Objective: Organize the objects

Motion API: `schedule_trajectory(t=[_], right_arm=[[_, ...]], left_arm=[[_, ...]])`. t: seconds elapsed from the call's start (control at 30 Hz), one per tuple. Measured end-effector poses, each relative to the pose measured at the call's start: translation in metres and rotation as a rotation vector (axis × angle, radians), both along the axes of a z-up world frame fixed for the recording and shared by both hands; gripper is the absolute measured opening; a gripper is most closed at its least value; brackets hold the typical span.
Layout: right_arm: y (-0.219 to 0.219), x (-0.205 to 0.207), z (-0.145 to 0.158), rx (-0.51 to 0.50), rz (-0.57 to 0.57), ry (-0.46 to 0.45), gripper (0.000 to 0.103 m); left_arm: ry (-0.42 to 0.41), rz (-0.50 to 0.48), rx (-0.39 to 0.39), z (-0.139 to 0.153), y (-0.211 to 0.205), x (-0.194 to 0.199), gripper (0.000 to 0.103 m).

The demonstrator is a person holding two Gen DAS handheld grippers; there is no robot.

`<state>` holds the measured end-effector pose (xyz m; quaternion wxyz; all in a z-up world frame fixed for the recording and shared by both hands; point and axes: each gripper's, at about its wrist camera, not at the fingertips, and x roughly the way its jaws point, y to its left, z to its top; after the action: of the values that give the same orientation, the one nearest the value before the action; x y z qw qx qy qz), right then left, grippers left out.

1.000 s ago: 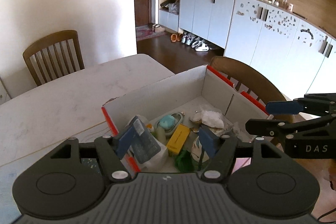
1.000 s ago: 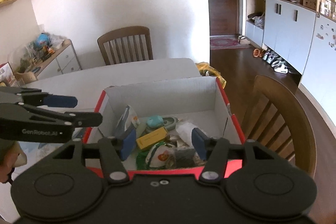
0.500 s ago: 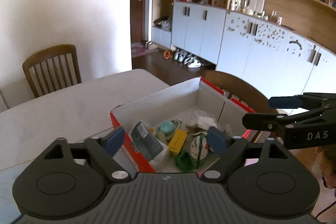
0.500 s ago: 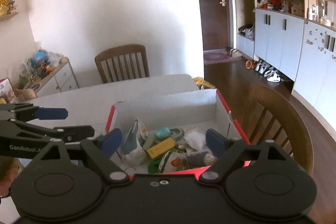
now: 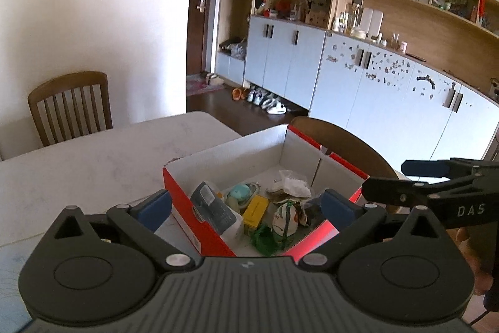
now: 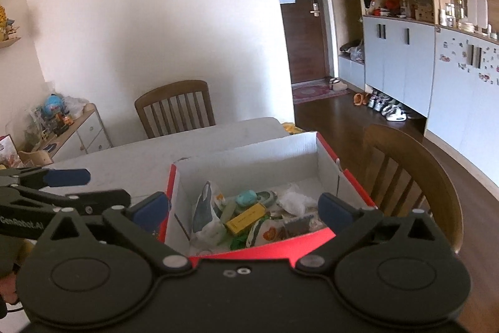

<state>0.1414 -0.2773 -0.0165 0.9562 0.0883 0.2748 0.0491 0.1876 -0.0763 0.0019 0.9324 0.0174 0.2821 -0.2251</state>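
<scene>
A red and white cardboard box stands on the white table and also shows in the right wrist view. It holds a yellow box, a teal item, a grey-labelled pouch, a green and white packet and crumpled white paper. My left gripper is open and empty, raised above the box's near side. My right gripper is open and empty, also above the box. Each gripper shows at the edge of the other's view.
The white table stretches left of the box. Wooden chairs stand at the far end and at the right side. White cabinets line the right wall. A low drawer unit with toys stands at the left.
Both grippers have opened wide and pulled back and up from the box. The grey-labelled pouch that sat between the left fingers now lies in the box.
</scene>
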Motion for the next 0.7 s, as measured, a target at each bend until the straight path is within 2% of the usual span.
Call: schedule_trajectory(t=[0.3,0.5,0.7], right_arm=[[0.007,-0.016,-0.003,0.01,-0.021,0.006,0.102],[0.009,-0.023,-0.004,0.015,-0.046,0.014,0.102],[0.012,-0.026,-0.008,0.021,-0.06,0.026,0.102]], left_arm=[[-0.059,-0.027,0.012,0.005,0.001,-0.019,0.103],[-0.004,-0.029,0.002,-0.002,0.004,-0.016,0.103],[-0.004,-0.037,0.017,-0.005,0.004,-0.016,0.103]])
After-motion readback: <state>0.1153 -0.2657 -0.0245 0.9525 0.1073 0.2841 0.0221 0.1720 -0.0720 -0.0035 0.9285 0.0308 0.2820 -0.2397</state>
